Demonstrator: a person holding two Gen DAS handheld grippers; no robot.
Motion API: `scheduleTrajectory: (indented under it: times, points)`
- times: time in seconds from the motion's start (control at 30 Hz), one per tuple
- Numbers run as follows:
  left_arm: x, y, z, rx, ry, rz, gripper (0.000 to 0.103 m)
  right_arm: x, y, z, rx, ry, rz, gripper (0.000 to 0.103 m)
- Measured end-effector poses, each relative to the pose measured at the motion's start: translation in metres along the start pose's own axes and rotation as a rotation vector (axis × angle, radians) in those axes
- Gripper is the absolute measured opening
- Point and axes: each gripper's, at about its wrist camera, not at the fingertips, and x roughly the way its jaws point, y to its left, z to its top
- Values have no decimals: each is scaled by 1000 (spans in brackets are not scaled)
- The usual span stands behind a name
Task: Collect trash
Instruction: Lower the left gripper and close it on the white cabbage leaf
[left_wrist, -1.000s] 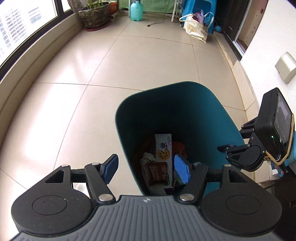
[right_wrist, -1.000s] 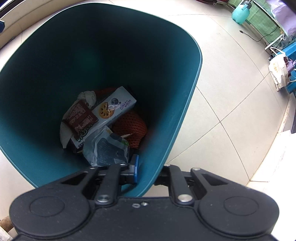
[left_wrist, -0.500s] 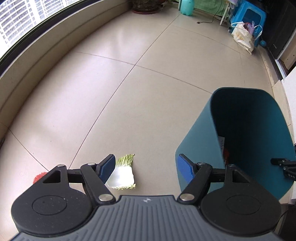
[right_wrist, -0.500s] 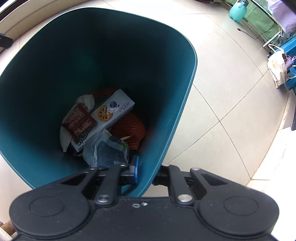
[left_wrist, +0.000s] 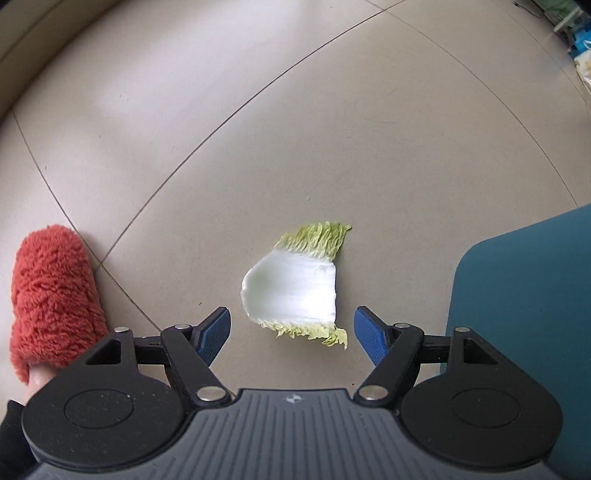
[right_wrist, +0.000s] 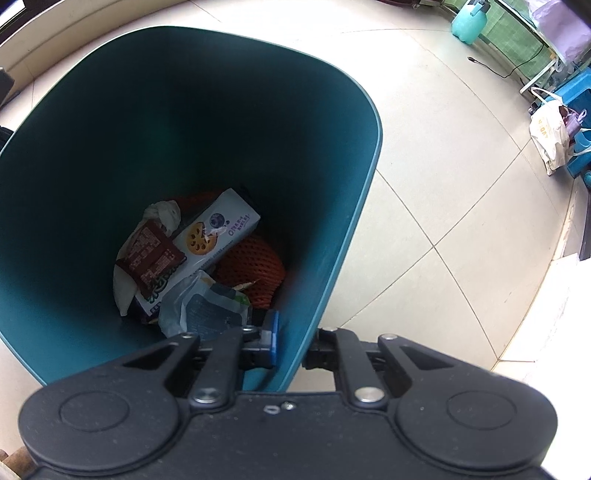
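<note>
Left wrist view: left gripper (left_wrist: 291, 330) spread wide, hovering over cabbage leaf (left_wrist: 295, 291) lying flat on floor tile (left_wrist: 258, 129), beside teal bin (left_wrist: 524, 295). Right gripper (right_wrist: 295, 345) clamped on bin's near rim; cookie box (right_wrist: 218, 232) and wrappers inside.

Count, floor: one cabbage leaf (left_wrist: 295, 291); one orange fuzzy slipper (left_wrist: 51, 295).
One teal bin (right_wrist: 347, 206).
In the bin: one biscuit box (right_wrist: 218, 232), one brown wrapper (right_wrist: 151, 254), one grey pouch (right_wrist: 207, 306), one orange net (right_wrist: 251, 269), one white tissue wad (right_wrist: 164, 214).
</note>
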Motion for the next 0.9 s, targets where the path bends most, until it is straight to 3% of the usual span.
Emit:
scheduleTrajectory:
  times: [0.2, 0.5, 0.67, 0.9]
  points:
    - [38, 30, 4, -167, 44, -49, 73, 3, 1, -1, -1, 6, 0, 11]
    - [88, 39, 8, -205, 100, -33, 72, 15, 5, -2, -18, 34, 11, 11]
    - [93, 36, 5, -202, 99, -52, 45, 18, 6, -2, -26, 43, 6, 12]
    - [81, 35, 3, -199, 46, -23, 17, 20, 7, -1, -28, 43, 1, 12]
